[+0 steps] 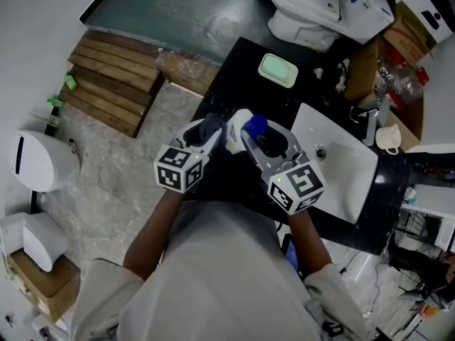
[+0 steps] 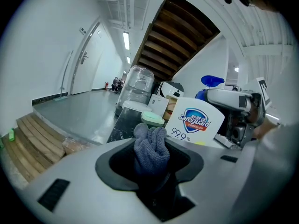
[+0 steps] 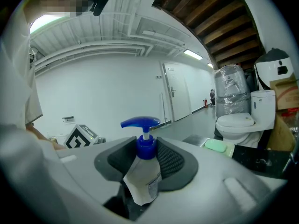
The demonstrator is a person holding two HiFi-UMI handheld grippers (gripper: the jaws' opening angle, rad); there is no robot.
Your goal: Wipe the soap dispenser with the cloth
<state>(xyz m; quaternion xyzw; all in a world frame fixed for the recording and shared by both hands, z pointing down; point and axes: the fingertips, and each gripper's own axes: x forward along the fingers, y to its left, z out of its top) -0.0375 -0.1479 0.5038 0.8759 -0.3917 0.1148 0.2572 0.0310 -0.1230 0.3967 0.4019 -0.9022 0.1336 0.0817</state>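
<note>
The soap dispenser (image 1: 237,128) is a white bottle with a blue pump (image 1: 256,125), held off the black counter (image 1: 234,62). My right gripper (image 1: 260,139) is shut on it. In the right gripper view the bottle (image 3: 144,175) stands upright between the ribbed pads, with the pump head (image 3: 140,122) above. My left gripper (image 1: 207,135) is shut on a bunched grey-blue cloth (image 1: 211,125) just left of the bottle. In the left gripper view the cloth (image 2: 151,147) pokes out of the jaws right in front of the bottle's label (image 2: 195,123); I cannot tell whether they touch.
A white sink basin (image 1: 343,163) with a faucet (image 1: 372,119) sits to the right on the counter. A green soap dish (image 1: 277,69) lies at the counter's far end. Beyond it are a toilet (image 1: 313,9) and cardboard boxes (image 1: 398,38). Wooden steps (image 1: 114,84) and a white bin (image 1: 39,160) are on the left.
</note>
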